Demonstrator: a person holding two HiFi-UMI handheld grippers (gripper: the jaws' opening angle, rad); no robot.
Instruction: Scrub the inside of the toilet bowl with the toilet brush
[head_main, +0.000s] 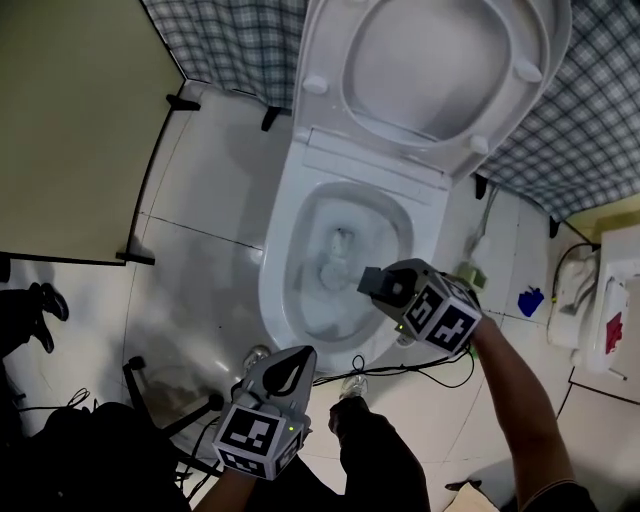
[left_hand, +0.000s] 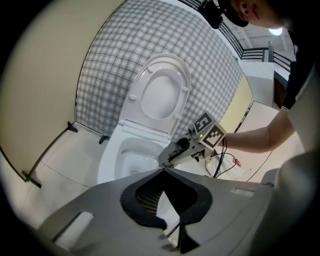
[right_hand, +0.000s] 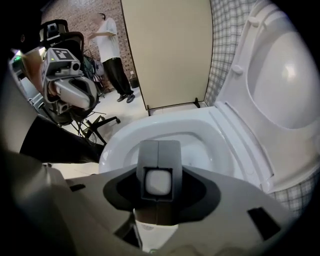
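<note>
The white toilet bowl stands with its seat and lid raised, and water lies in the bottom. My right gripper reaches over the bowl's right rim, jaws pointing into it. In the right gripper view its jaws are shut on a white brush handle that runs down below them. The brush head is hidden. My left gripper hangs in front of the bowl, near the person's foot. Its jaws meet at the tips with nothing between them. The left gripper view also shows the right gripper over the bowl.
A beige partition stands at the left and a checked wall behind the toilet. Black cables lie on the floor before the bowl. A chair base is at lower left. White fixtures are at the right. Another person stands beyond the partition.
</note>
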